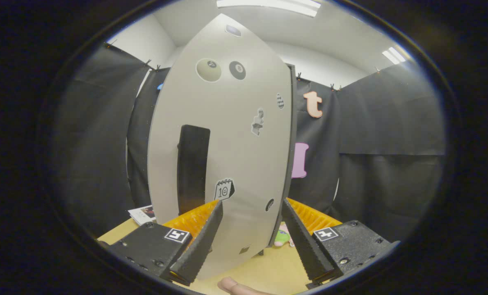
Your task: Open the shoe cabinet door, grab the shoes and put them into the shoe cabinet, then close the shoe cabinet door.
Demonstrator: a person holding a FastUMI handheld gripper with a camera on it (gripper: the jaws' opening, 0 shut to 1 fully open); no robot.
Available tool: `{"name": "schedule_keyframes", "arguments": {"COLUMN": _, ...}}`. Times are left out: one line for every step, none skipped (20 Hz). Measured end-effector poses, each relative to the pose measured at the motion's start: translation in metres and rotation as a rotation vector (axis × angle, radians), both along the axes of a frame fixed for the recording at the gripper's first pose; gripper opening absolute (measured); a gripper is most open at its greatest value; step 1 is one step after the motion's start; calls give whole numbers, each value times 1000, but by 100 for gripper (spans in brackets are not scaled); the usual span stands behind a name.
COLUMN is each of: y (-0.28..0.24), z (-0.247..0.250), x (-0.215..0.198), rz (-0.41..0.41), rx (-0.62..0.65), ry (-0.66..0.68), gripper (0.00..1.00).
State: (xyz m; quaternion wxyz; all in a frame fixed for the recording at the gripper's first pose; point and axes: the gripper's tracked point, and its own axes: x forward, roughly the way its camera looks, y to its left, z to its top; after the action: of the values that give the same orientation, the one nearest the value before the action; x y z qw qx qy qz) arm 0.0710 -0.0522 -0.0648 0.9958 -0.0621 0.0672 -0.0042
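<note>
1. Booth walled with black cloth (387, 123); white ceiling above with strip lights (268, 5); pale wooden tabletop (268, 266) below.
2. Shoe cabinet door (223, 135): tall grey panel standing upright just ahead of the fingers, its lower part between them. Carries several stickers, among them two round ball ones (221, 69) high up and a calendar one (224, 189) low down.
3. Dark upright handle (192, 168) on the door's left half, above the left finger.
4. Gripper (252, 211): released, fingers spread wide on either side of the door's lower part; whether either finger touches the panel cannot be told.
5. Small green and pink thing (282, 237) on the table near the door's right edge, just left of the right finger; too small to identify.
6. White printed paper (142, 214) on the table, far left of the door's foot.
7. Fingertip of a person (238, 287) nearest, between the gripper's fingers.
</note>
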Motion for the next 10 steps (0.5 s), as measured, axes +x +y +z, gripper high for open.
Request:
{"name": "schedule_keyframes", "arguments": {"y": 8, "z": -3, "x": 6, "rz": 2, "rx": 4, "ry": 12, "gripper": 95}}
{"name": "schedule_keyframes", "arguments": {"y": 17, "z": -4, "x": 13, "rz": 7, "rx": 2, "ry": 18, "gripper": 95}}
{"name": "schedule_keyframes", "arguments": {"y": 27, "z": -5, "x": 20, "rz": 15, "rx": 4, "ry": 23, "gripper": 95}}
{"name": "schedule_keyframes", "arguments": {"y": 36, "z": -6, "x": 26, "rz": 20, "rx": 8, "ry": 23, "gripper": 95}}
{"name": "schedule_keyframes", "arguments": {"y": 44, "z": -9, "x": 31, "rz": 25, "rx": 8, "ry": 28, "gripper": 95}}
{"name": "schedule_keyframes", "arguments": {"y": 46, "z": -11, "x": 37, "rz": 14, "rx": 7, "ry": 26, "gripper": 95}}
{"name": "schedule_keyframes", "arguments": {"y": 45, "z": -10, "x": 41, "rz": -7, "rx": 15, "ry": 17, "gripper": 95}}
{"name": "schedule_keyframes", "arguments": {"y": 46, "z": -10, "x": 47, "rz": -22, "rx": 26, "ry": 8, "gripper": 95}}
{"name": "schedule_keyframes", "arguments": {"y": 48, "z": -11, "x": 52, "rz": -29, "rx": 39, "ry": -1, "gripper": 95}}
{"name": "schedule_keyframes", "arguments": {"y": 49, "z": -12, "x": 56, "rz": -28, "rx": 49, "ry": -13, "gripper": 95}}
